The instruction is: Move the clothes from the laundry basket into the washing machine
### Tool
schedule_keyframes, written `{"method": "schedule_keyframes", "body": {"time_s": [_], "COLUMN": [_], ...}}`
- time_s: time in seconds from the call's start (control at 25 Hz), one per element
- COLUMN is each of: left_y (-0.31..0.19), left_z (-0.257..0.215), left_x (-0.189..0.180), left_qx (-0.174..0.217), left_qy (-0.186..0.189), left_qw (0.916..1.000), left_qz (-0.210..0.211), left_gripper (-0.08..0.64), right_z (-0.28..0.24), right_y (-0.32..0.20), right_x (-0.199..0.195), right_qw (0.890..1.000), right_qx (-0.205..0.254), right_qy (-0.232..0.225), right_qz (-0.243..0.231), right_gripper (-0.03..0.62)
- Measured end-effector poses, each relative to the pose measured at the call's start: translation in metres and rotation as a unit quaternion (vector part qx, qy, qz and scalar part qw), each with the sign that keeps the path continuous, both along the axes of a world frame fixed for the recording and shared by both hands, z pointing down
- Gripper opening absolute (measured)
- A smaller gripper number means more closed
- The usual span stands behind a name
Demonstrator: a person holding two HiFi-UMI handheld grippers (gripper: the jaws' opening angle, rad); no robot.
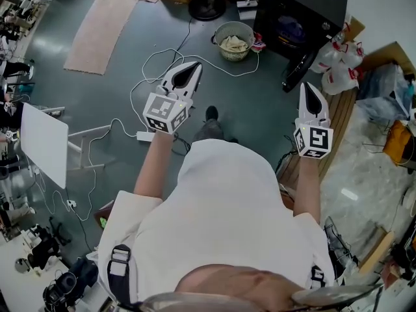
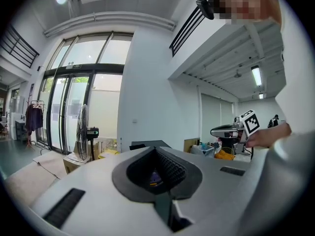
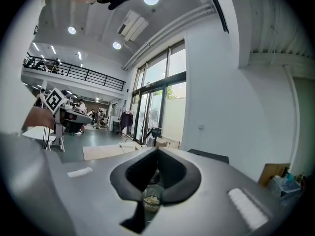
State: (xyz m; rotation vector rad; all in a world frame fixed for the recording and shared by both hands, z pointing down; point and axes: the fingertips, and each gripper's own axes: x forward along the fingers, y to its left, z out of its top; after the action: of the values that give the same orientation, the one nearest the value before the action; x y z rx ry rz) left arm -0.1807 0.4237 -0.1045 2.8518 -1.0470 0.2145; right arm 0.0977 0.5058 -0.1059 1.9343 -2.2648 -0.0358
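Grey floor (image 1: 260, 116) filled most of the head view. A person in a white top (image 1: 221, 220) stood over it, both arms out fwd. A black washing machine (image 1: 305, 2) sat top right w/ its door (image 1: 296, 70) swung open and sth bluish showing in the drum opening. A tan mat (image 1: 97, 34) lay upper left, and a white board (image 1: 44, 142) stood at the left edge. White plastic bags (image 1: 338, 67) were piled right of the machine.

The laundry basket (image 1: 217, 39), round and mesh-sided, stood on the floor just beside the machine's left side, well ahead of both grippers. Pale clothes (image 1: 234, 43) lay inside it.

L gripper (image 1: 194, 67) was held out front-left, roughly level. Its jaws were fully together, tips meeting, w/ nothing btwn them. In the left gripper view a bit of the drum showed through the gap behind the dark pads (image 2: 172, 168).

R gripper (image 1: 309, 88) was out front-right, apart from the L one. Its jaws were also closed tight and it held nothing. In the right gripper view the basket w/ clothes showed through the gap behind its pads (image 3: 172, 173).

A white cable (image 1: 140, 83) looped over the floor under the L gripper. A standing fan (image 2: 82, 132) stood nr the glass doors.
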Motion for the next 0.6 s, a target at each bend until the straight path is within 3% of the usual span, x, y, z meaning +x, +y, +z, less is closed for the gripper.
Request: {"method": "schedule_keyframes", "body": {"time_s": [0.28,0.6], "left_y": [-0.048,-0.153], "left_z": [0.01,0.009], "left_x": [0.003,0.003], "left_qx": [0.003,0.013], "left_qy": [-0.001,-0.007], "left_qw": [0.9998,0.9992], "left_qz": [0.017,0.038], "left_gripper": [0.006,0.006], "right_z": [0.016,0.018], "right_y": [-0.04,-0.129], "right_x": [-0.001,-0.005], "right_qw": [1.0,0.999], "right_qx": [-0.012,-0.017], "right_qy": [0.007,0.011], "right_qz": [0.016,0.036], "right_gripper": [0.011,0.011]}}
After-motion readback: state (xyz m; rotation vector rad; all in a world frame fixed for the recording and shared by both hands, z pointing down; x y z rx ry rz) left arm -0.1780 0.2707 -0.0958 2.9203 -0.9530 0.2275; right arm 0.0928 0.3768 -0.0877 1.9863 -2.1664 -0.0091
